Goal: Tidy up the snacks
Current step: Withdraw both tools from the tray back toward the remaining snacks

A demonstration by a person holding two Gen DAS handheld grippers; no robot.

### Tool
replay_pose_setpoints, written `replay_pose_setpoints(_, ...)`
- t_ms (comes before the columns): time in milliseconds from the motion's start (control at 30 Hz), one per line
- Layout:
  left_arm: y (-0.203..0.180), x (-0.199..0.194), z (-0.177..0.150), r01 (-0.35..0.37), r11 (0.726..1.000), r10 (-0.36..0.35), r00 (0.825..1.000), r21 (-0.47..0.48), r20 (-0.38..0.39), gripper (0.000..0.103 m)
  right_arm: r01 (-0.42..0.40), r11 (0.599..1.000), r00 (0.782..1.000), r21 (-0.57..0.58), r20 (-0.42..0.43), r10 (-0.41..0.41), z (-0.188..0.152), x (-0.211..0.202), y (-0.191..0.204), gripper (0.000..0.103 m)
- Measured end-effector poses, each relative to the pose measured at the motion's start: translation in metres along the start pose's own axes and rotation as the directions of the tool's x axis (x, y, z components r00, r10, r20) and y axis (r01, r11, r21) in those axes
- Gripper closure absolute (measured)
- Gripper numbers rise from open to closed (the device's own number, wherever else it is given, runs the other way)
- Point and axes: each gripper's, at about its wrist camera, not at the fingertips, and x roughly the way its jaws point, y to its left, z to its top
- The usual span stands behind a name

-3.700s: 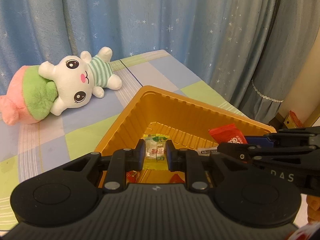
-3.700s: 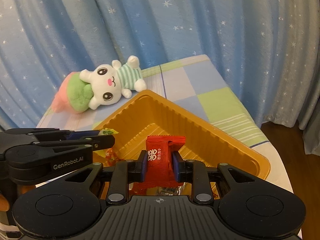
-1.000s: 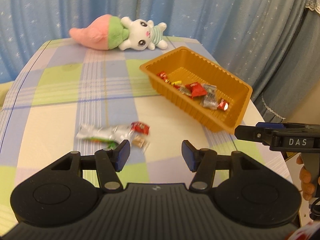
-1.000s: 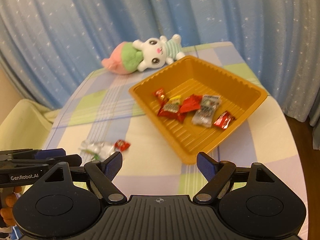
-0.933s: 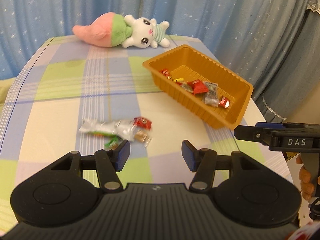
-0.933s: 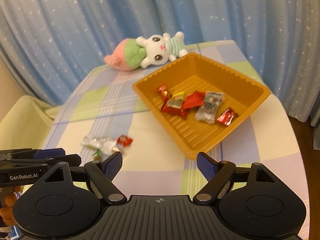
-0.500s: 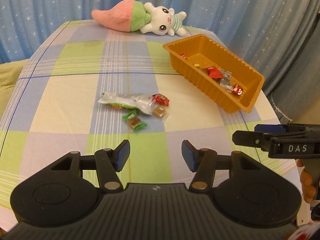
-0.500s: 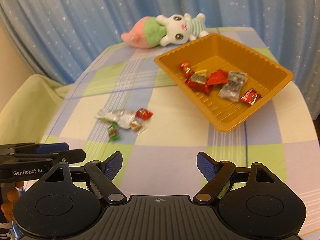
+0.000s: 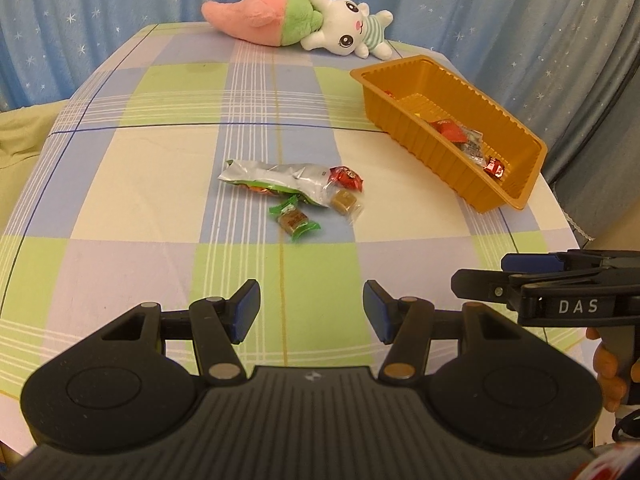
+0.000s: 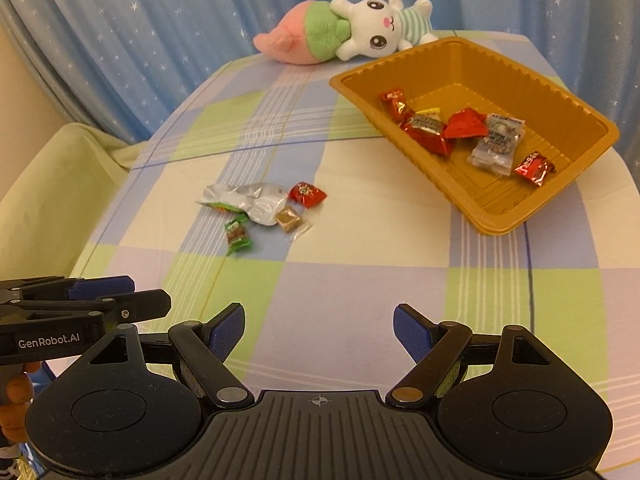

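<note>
Both claws are now sitting farther back from the orange ribbed plastic tray [image 10: 472, 60] than half a second ago, so more of the checked pastel tablecloth on the table [image 9: 140, 184] is showing ahead of them. Left claw [image 9: 311, 312] is hanging wide open above the near part of the table, gripping nothing, its blue pads [image 9: 245, 307] standing well apart. Right claw [image 10: 318, 330] is likewise spreading wide and carrying nothing. Well ahead of both claws, near the middle of the table, a small cluster of loose snacks is lying: a long silver foil packet with a green edge [image 9: 276, 176], a red wrapped candy [image 9: 346, 178] touching its right end, a brown cube candy in clear wrap [image 9: 344, 200] just beside that, and a green-wrapped candy [image 9: 294, 219] lying nearest the left claw. In the right wrist view the same cluster is sitting ahead and to the left of the right claw, with the green-wrapped candy closest. Farther off to the right, the tray is resting on the table at an angle, holding several red wrapped candies [image 10: 428, 132] and a clear printed snack packet [image 10: 496, 144]. Beyond it, by the blue starred curtain [image 10: 160, 20], a white rabbit plush in a pink and green carrot [image 10: 348, 36] is lying on its side.
</note>
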Motion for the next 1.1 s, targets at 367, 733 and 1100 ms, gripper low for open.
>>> replay_pose_setpoints(367,0.006,0.018,0.004,0.003,1.000,-0.003,1.000,-0.010,-0.010,0.051,0.020,1.000,1.000,-0.010,0.009,-0.020,0.003,0.021,0.001,0.022)
replay_pose_setpoints(733,0.003,0.043,0.019,0.008,1.000,-0.007,1.000,0.010,-0.030,0.053,0.031,1.000,0.999,-0.003,0.024,-0.031,0.014,0.037,-0.003,0.022)
replay_pose_setpoints(1100,0.003,0.067,0.033,0.006,1.000,-0.005,0.999,0.013,-0.036,0.054,0.042,0.999,0.999,-0.004,0.027,-0.042,0.025,0.050,-0.005,0.022)
